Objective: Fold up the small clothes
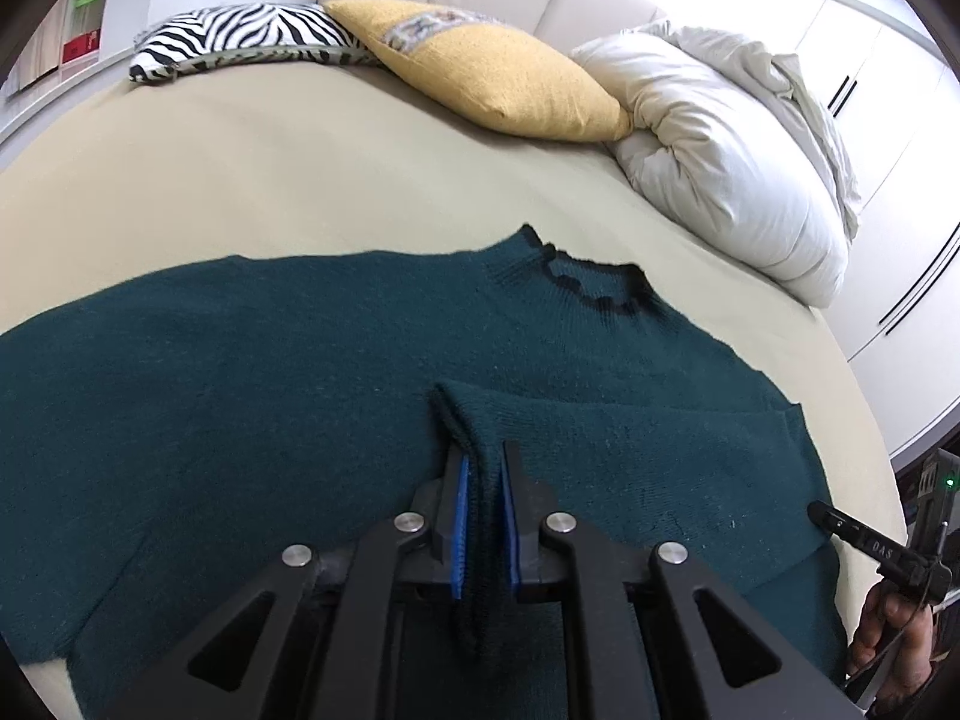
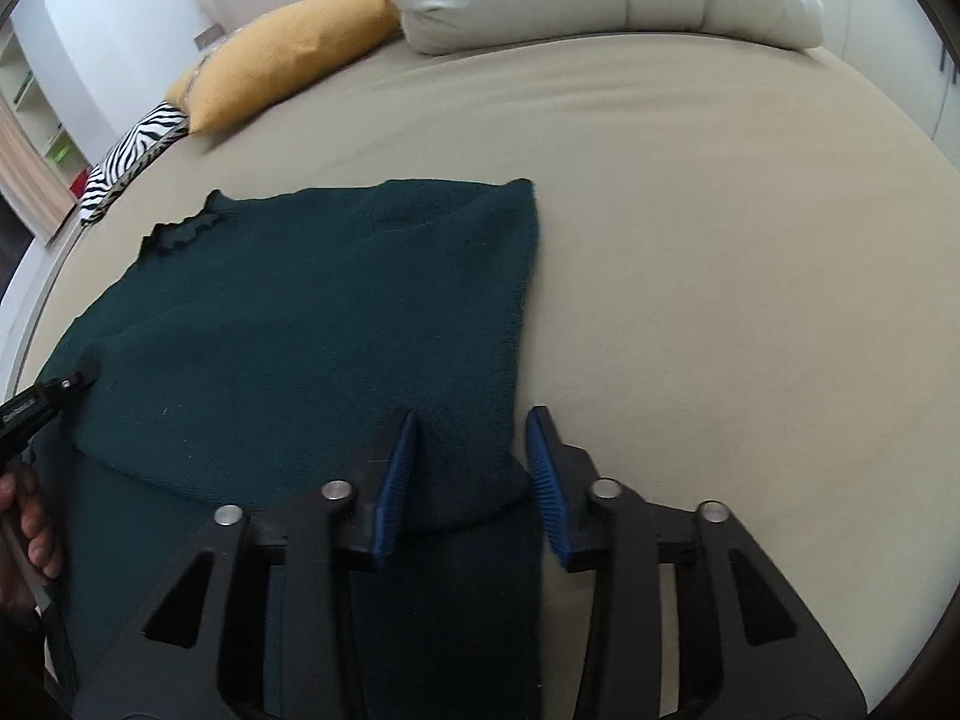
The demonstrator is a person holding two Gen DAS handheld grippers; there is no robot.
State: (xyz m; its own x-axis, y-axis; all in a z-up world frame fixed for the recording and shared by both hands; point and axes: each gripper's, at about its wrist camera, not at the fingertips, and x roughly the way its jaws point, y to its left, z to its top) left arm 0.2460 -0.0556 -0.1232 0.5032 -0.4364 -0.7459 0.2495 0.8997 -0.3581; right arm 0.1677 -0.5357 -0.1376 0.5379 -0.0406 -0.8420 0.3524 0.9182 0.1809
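Left wrist view, nearest: left tongs [image 1: 483, 480] are closing their blue pads almost together on a pinched ridge of the green sweater [image 1: 240, 390], apparently the cuff end of a sleeve [image 1: 600, 450] lying folded across the body.
Left wrist view, beyond: sweater is lying flat on the bed [image 1: 270, 180], black-trimmed collar [image 1: 591, 288] pointing toward the yellow pillow [image 1: 498, 72], the zebra pillow [image 1: 240, 36] and the white duvet [image 1: 732, 180].
Left wrist view, edge: right hand [image 1: 894, 642] is showing at the lower right, gripping its tool.
Right wrist view, nearest: right tongs [image 2: 474, 462] are standing wide apart, straddling a rounded fold of the sweater [image 2: 300, 330] without pinching it, as far as I can judge.
Right wrist view, beyond: sweater's straight side edge is running away up the bed [image 2: 720, 240]; left hand [image 2: 27, 522] is peeking in at the far left.
Handling: knit is looking soft, thick and limp, so it will probably sag and stretch when lifted.
Where to hold: likely the doubled fold edge or the hem corners.
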